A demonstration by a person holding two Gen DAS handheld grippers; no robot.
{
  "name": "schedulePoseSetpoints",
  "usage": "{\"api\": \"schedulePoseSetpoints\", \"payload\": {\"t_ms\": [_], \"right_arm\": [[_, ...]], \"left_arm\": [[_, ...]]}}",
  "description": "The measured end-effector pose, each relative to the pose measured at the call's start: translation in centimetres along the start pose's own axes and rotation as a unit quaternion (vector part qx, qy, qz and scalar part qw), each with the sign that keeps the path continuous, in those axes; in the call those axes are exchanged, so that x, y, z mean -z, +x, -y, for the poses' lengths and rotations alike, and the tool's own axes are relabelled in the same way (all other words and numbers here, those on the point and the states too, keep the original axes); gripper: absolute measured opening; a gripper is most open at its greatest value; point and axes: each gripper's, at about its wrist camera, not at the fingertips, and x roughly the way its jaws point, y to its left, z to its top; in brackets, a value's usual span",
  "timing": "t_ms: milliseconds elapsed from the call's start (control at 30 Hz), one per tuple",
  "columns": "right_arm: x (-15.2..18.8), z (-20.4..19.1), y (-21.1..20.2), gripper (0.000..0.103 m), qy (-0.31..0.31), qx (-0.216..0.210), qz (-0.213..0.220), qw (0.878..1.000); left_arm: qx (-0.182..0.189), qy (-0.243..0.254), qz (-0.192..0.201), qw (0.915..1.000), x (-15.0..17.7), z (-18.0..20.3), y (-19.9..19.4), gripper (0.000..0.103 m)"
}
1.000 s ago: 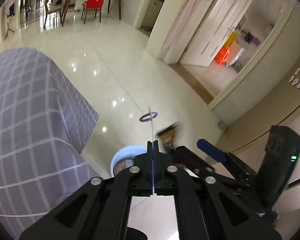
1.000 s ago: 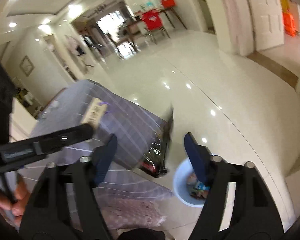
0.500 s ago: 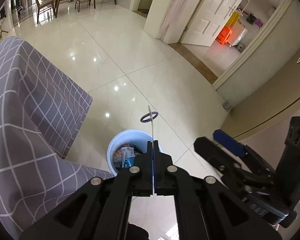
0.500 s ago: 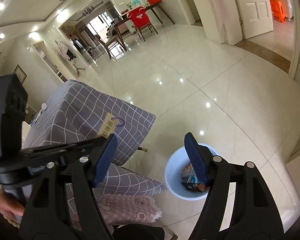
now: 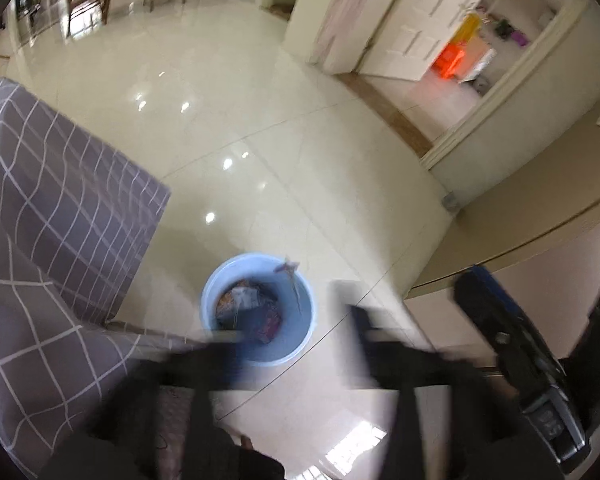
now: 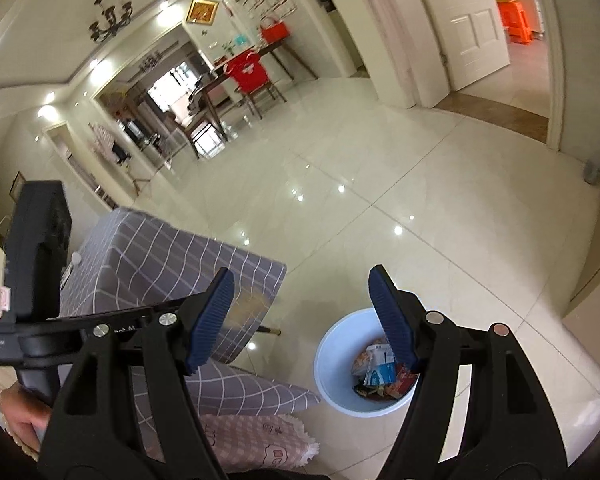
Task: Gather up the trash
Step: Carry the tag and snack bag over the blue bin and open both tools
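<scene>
A light blue bin stands on the tiled floor beside the table, holding several snack wrappers; it also shows in the right wrist view. A thin tag with a purple loop is falling at the bin's far rim. My left gripper is blurred, its jaws apart and empty, above the bin's near side. My right gripper is open and empty, above and left of the bin; it shows at the right in the left wrist view.
A table under a grey checked cloth stands left of the bin, also in the right wrist view. A pink cushion lies below it. An open white door and a dining table with chairs are far off.
My left gripper was shut on the thin tag; now its jaws have opened and the tag drops at the bin's rim. The right gripper stays open and empty.
</scene>
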Motion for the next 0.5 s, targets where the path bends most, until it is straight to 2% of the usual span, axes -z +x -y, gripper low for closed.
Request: {"api": "schedulePoseSetpoints", "payload": {"t_ms": [67,300,500], "right_arm": [[0.0,0.1,-0.2,0.069,0.000,0.001,0.000,1.000],[0.1,-1.0,-0.1,0.069,-0.004,-0.004,-0.009,1.000],[0.0,-4.4,-0.2,0.069,-0.029,-0.025,-0.012,0.999]], "left_arm": [[-0.003,-0.006,0.025,0.9997,0.0,-0.2,-0.6,0.078],[-0.020,-0.013,0.031,0.9993,0.4,-1.4,-2.3,0.078],[-0.041,-0.004,0.066,0.9970,1.0,-2.5,-6.2,0.078]]}}
